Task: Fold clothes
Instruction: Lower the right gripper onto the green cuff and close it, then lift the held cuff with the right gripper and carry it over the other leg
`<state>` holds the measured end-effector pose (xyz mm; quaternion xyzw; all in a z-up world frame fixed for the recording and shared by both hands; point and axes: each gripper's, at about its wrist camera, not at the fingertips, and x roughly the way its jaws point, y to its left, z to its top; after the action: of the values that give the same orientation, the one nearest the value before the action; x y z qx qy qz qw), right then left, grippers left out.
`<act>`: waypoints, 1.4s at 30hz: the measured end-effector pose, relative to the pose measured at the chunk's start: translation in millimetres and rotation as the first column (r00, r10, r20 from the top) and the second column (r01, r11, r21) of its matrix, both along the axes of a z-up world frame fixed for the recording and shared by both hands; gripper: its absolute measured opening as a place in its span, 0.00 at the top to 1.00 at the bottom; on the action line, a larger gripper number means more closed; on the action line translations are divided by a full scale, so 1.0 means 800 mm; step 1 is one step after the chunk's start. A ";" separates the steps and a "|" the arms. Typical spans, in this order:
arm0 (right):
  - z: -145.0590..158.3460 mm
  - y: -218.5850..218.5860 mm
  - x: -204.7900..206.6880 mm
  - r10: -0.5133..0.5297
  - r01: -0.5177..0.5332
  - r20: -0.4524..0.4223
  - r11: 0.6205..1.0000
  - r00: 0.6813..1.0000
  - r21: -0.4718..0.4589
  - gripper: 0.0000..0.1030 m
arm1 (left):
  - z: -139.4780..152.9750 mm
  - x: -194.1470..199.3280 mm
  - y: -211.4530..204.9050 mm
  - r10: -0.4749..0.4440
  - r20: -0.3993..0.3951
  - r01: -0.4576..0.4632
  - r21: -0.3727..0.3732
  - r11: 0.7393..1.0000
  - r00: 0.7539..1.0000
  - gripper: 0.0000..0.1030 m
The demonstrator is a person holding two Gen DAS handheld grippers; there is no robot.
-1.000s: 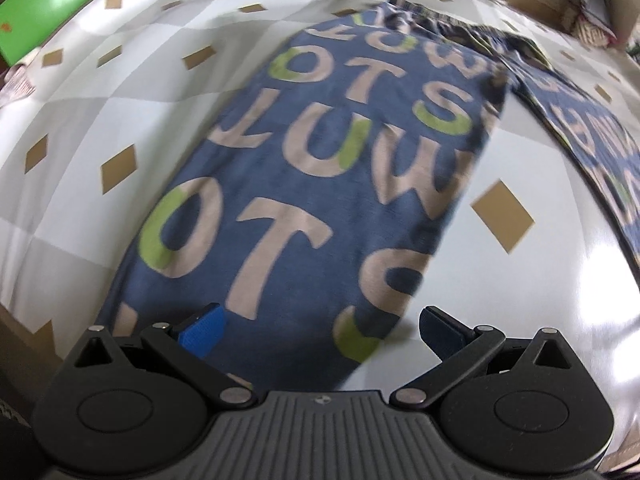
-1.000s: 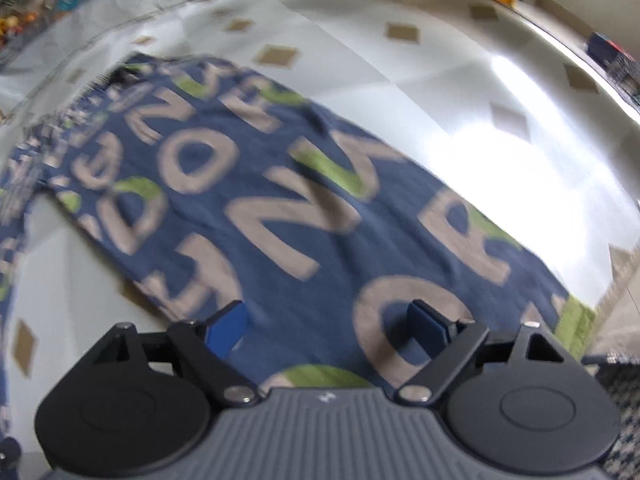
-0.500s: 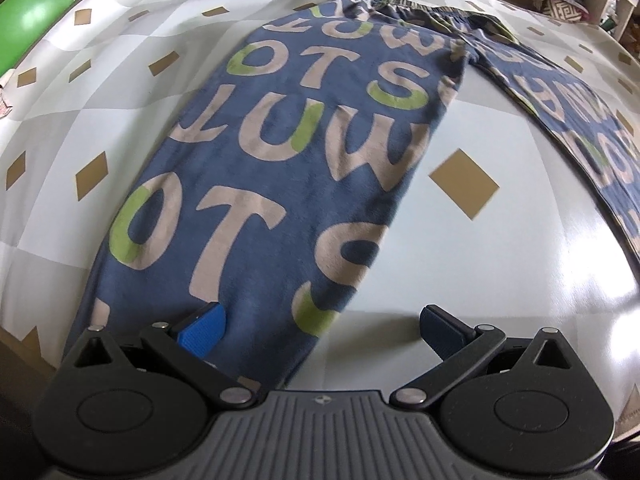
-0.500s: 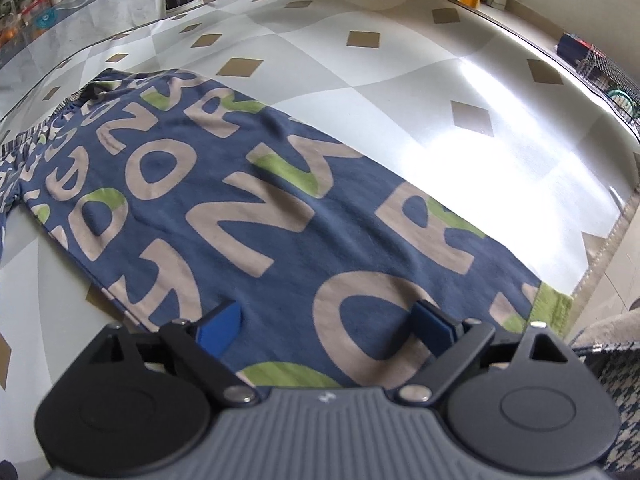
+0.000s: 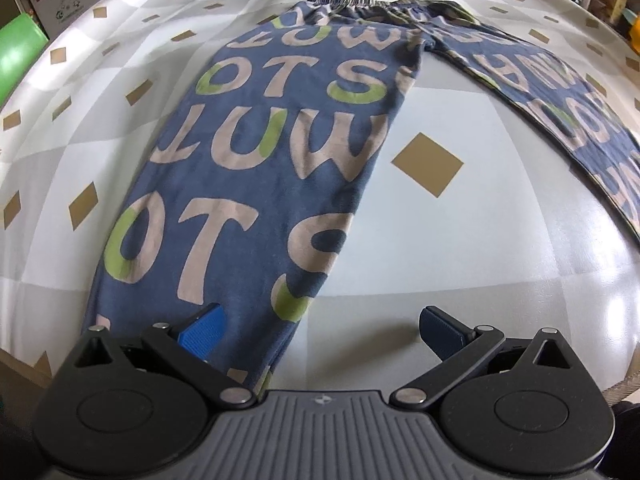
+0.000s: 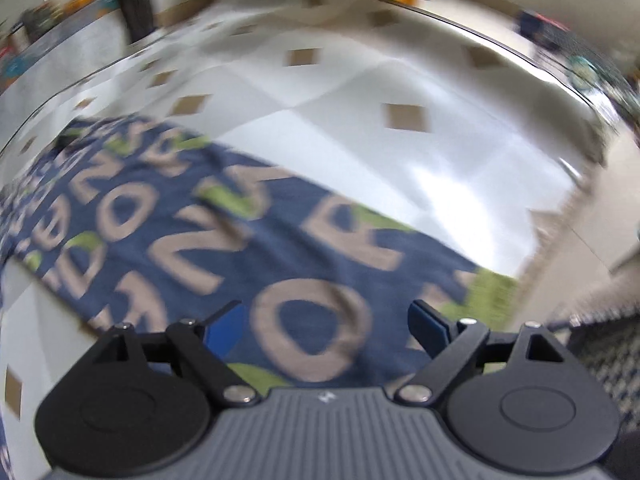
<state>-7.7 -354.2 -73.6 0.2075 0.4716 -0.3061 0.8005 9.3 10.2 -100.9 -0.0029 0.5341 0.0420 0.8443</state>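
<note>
Trousers [image 5: 256, 168] lie flat (legs spread) beneath both wide-open grippers.

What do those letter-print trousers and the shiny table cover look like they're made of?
Trousers: soft knit, probably cotton jersey; matte, lying limp with gentle wrinkles. Table cover: probably glossy vinyl or oilcloth; it mirrors bright window glare and lies smooth.

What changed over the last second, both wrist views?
Both grippers shifted over the pants: in the left gripper view the leg slid left, so its right finger is now over bare table. The right gripper view is motion-blurred. Nothing grasped; both stay open, pants flat.
</note>
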 end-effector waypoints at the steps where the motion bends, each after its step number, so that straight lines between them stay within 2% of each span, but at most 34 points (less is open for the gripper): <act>1: -0.001 -0.008 -0.005 -0.035 0.035 0.000 0.999 0.999 0.016 0.14 | 0.001 0.000 0.001 0.005 0.000 -0.005 -0.008 1.000 1.000 0.00; 4: -0.011 -0.023 -0.012 -0.093 0.094 -0.011 0.993 0.996 0.073 0.13 | 0.001 0.000 0.006 0.026 -0.007 -0.026 -0.035 0.999 1.000 0.00; 7: -0.022 -0.024 -0.011 -0.099 0.102 -0.040 0.991 0.994 0.085 0.11 | 0.001 -0.001 0.010 0.040 -0.010 -0.041 -0.036 0.999 0.999 0.00; 11: -0.030 -0.010 -0.002 -0.022 0.025 -0.072 0.999 0.997 0.038 0.09 | 0.001 -0.002 0.014 0.059 -0.012 -0.060 -0.035 0.998 0.998 0.00; 14: -0.030 -0.001 -0.001 0.014 -0.013 -0.064 1.000 0.998 0.006 0.12 | -0.002 -0.001 0.015 0.067 -0.022 -0.068 -0.036 0.997 0.997 0.00; 18: -0.025 0.009 0.002 0.063 -0.064 -0.040 0.998 0.997 -0.022 0.24 | -0.004 -0.002 0.013 0.061 -0.025 -0.062 -0.023 0.998 0.998 0.00; 22: -0.020 0.016 0.003 0.104 -0.104 -0.010 0.994 0.995 -0.034 0.43 | -0.004 -0.002 0.014 0.066 -0.028 -0.066 -0.010 0.998 0.997 0.00; 31: -0.015 0.028 0.011 0.196 -0.197 0.046 0.980 0.980 0.019 0.66 | -0.006 -0.003 0.022 0.097 -0.045 -0.099 -0.025 0.995 0.994 0.00; 36: -0.013 0.050 0.018 0.309 -0.316 0.089 0.945 0.947 0.079 0.66 | -0.005 -0.004 0.022 0.098 -0.046 -0.099 -0.023 0.995 0.994 0.00; 39: -0.012 0.064 0.020 0.351 -0.359 0.096 0.929 0.932 0.088 0.59 | -0.005 -0.005 0.023 0.101 -0.045 -0.102 -0.012 0.995 0.994 0.00; 41: -0.008 0.067 0.018 0.324 -0.330 0.088 0.942 0.942 0.066 0.52 | -0.002 -0.006 0.025 0.106 -0.033 -0.106 0.000 0.994 0.994 0.00; 42: -0.006 0.064 0.016 0.296 -0.303 0.098 0.951 0.950 0.061 0.46 | -0.001 -0.006 0.025 0.108 -0.027 -0.108 0.007 0.994 0.994 0.00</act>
<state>4.8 -303.0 -78.1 0.1768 0.4734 -0.1537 0.8491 4.4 30.4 -101.5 -0.0290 0.5446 0.0889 0.8334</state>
